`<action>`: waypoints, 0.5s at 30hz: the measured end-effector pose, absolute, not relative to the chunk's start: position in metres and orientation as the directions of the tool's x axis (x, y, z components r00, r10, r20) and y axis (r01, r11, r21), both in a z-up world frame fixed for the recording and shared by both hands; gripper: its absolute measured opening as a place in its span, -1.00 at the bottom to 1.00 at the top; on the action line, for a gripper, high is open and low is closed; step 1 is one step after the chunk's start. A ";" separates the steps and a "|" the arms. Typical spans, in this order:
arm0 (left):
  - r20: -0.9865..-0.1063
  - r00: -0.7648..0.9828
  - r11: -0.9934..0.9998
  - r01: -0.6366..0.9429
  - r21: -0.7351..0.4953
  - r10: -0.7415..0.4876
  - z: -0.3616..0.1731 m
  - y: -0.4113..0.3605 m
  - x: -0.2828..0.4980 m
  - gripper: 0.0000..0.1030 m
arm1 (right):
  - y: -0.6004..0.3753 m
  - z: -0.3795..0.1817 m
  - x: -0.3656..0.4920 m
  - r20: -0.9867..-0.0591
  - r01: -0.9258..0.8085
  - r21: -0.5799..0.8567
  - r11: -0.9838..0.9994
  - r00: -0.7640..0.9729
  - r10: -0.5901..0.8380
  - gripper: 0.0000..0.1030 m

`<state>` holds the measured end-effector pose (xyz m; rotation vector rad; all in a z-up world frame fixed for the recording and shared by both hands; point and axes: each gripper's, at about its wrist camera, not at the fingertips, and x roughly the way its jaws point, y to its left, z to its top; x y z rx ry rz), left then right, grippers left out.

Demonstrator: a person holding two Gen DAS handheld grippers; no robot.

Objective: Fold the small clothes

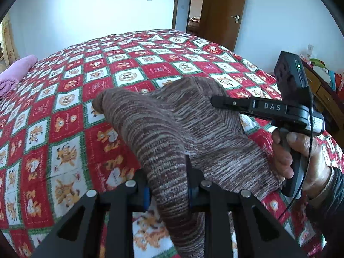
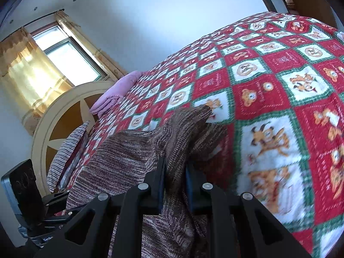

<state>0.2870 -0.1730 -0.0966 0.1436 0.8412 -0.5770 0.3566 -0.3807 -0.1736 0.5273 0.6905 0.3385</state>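
Note:
A small brown striped knit garment (image 1: 193,129) is held up above a red, white and green patchwork bedspread (image 1: 64,111). My left gripper (image 1: 167,172) is shut on a fold of the garment near its lower edge. My right gripper (image 2: 175,167) is shut on another bunched part of the same garment (image 2: 129,161). In the left wrist view the right gripper (image 1: 217,102) reaches in from the right, held by a hand (image 1: 301,161), its tip against the knit. The garment sags between the two grips and one corner (image 1: 101,101) sticks out to the left.
The bedspread (image 2: 279,86) covers the whole bed. A pink folded blanket (image 1: 15,71) and a striped pillow (image 2: 68,150) lie by the headboard (image 2: 64,116). A wooden door (image 1: 223,10) stands behind. A cluttered wooden cabinet (image 1: 322,90) is at the right of the bed.

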 end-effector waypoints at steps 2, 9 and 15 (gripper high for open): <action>-0.735 0.529 0.841 0.532 -0.103 -0.424 -0.096 -0.165 0.282 -0.52 | -0.374 -0.174 0.353 -0.511 -0.130 0.565 0.815 0.721 0.469 -0.68; -0.731 0.538 0.855 0.506 -0.117 -0.419 -0.094 -0.136 0.268 -0.52 | -0.344 -0.171 0.348 -0.510 -0.169 0.565 0.807 0.698 0.503 -0.69; -0.717 0.565 0.876 0.463 -0.134 -0.409 -0.086 -0.106 0.257 -0.52 | -0.310 -0.161 0.345 -0.506 -0.222 0.549 0.806 0.679 0.532 -0.70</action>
